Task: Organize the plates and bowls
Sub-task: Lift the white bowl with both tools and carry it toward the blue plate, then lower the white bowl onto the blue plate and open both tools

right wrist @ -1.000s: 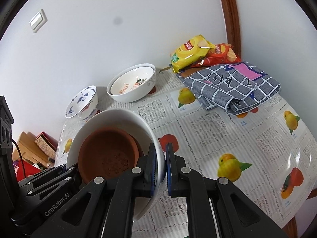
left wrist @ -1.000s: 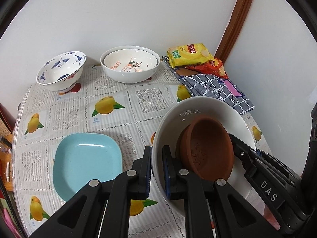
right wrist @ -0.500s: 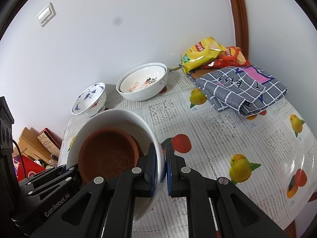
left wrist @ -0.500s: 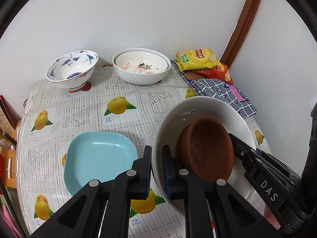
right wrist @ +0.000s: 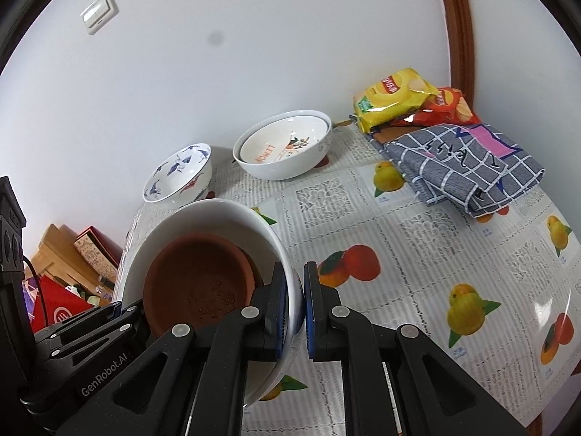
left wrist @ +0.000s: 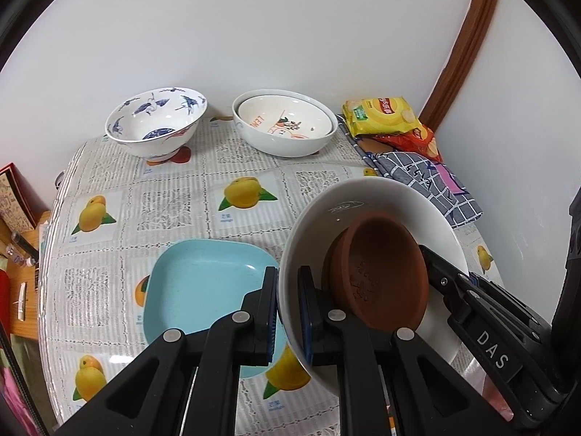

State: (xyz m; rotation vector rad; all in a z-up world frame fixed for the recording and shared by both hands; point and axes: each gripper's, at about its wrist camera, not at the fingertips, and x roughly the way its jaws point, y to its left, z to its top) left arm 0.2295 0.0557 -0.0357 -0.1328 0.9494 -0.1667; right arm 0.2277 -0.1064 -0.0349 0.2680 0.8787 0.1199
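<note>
Pads of the left gripper (left wrist: pixel 288 312) pinch the white bowl's (left wrist: pixel 366 196) rim above the blue square plate (left wrist: pixel 203 276); a terracotta dish (left wrist: pixel 377 272) sits inside. Right wrist view: right gripper (right wrist: pixel 293 312) clamps the opposite rim.

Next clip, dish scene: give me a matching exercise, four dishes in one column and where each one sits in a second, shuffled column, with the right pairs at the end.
Dishes
1. brown terracotta bowl
2. pale blue square plate
3. cream bowl with orange lettering
4. blue-and-white patterned porcelain bowl

Places
A. nested inside a plain white bowl near the wall
B. standing alone near the wall, on its own foot
C. lying flat on the fruit-print tablecloth, near the table's front edge
D. inside the large white bowl whose rim the left gripper and right gripper each clamp

Pairs: 1-D, 2-C, 3-A, 4-B
</note>
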